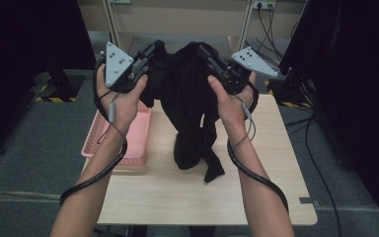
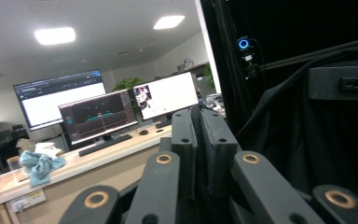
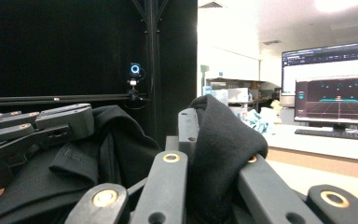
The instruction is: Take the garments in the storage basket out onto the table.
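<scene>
Both forearms reach up from the near edge of the table (image 1: 256,197), lifting a black garment (image 1: 187,98) above the tabletop, the left gripper (image 1: 154,51) and right gripper (image 1: 203,51) each clamped on its top edge. Its lower folds hang in a bunch touching the wood. The dark cloth hides both sets of jaw tips from above, and a pink basket (image 1: 140,133) sits just behind the left wrist.

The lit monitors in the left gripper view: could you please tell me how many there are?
3. The large screen stands farthest left, the dark graph monitor sits in front of it, and the bright white monitor is to the right. Others may be hidden behind the black curtain.
</scene>
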A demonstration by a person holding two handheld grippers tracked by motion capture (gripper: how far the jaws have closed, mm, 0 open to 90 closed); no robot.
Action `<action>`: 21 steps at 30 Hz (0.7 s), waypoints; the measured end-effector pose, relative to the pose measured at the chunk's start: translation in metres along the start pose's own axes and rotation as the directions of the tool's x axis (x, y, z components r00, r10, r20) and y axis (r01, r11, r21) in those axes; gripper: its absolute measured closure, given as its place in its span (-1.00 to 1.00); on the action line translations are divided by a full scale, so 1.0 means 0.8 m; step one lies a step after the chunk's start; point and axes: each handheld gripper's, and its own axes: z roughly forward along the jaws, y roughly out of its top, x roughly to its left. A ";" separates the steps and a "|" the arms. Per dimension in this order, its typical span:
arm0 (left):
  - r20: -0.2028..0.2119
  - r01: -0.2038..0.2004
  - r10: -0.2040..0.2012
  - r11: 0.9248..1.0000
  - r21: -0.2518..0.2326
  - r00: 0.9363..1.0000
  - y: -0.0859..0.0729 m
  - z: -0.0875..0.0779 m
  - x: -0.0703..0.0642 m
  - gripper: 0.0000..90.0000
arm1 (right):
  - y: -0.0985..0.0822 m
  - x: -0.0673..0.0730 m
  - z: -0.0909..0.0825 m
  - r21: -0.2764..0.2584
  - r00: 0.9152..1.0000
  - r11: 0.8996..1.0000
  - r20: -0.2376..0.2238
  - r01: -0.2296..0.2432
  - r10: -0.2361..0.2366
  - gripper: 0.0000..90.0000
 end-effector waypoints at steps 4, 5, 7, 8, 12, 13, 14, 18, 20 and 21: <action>0.026 0.001 -0.001 1.000 0.003 1.000 -0.001 0.006 -0.011 0.86 | 0.001 -0.007 -0.009 0.002 1.000 1.000 0.011 0.017 -0.017 0.95; 0.034 0.006 -0.006 1.000 0.004 0.999 -0.001 0.007 -0.013 0.86 | 0.002 -0.010 -0.012 0.003 1.000 1.000 0.013 0.011 -0.011 0.95; 0.046 0.003 -0.004 1.000 0.005 0.999 -0.002 0.009 -0.018 0.86 | 0.002 -0.014 -0.017 0.010 1.000 1.000 0.017 0.015 -0.015 0.95; 0.055 0.008 -0.008 1.000 0.005 0.998 -0.002 0.009 -0.020 0.86 | 0.003 -0.016 -0.019 0.013 1.000 1.000 0.018 0.022 -0.022 0.95; 0.085 0.016 -0.016 1.000 0.002 0.996 -0.005 0.012 -0.027 0.86 | 0.003 -0.024 -0.032 0.027 0.999 0.999 0.015 0.028 -0.028 0.95; 0.096 0.024 -0.024 1.000 0.000 0.995 -0.006 0.013 -0.029 0.86 | 0.004 -0.027 -0.035 0.030 0.999 0.999 0.018 0.035 -0.036 0.95; 0.110 0.031 -0.031 1.000 -0.002 0.993 -0.007 0.014 -0.030 0.86 | 0.004 -0.030 -0.038 0.035 0.999 0.999 0.020 0.041 -0.042 0.95; 0.153 0.043 -0.042 0.999 -0.001 0.987 -0.012 0.017 -0.037 0.86 | 0.004 -0.039 -0.050 0.058 0.998 0.997 0.023 0.059 -0.061 0.95; 0.169 0.052 -0.052 0.999 0.001 0.984 -0.015 0.019 -0.041 0.85 | 0.005 -0.043 -0.057 0.068 0.997 0.995 0.020 0.072 -0.074 0.95; 0.177 0.057 -0.056 0.998 0.004 0.983 -0.017 0.020 -0.043 0.85 | 0.005 -0.044 -0.060 0.073 0.997 0.995 0.019 0.072 -0.074 0.95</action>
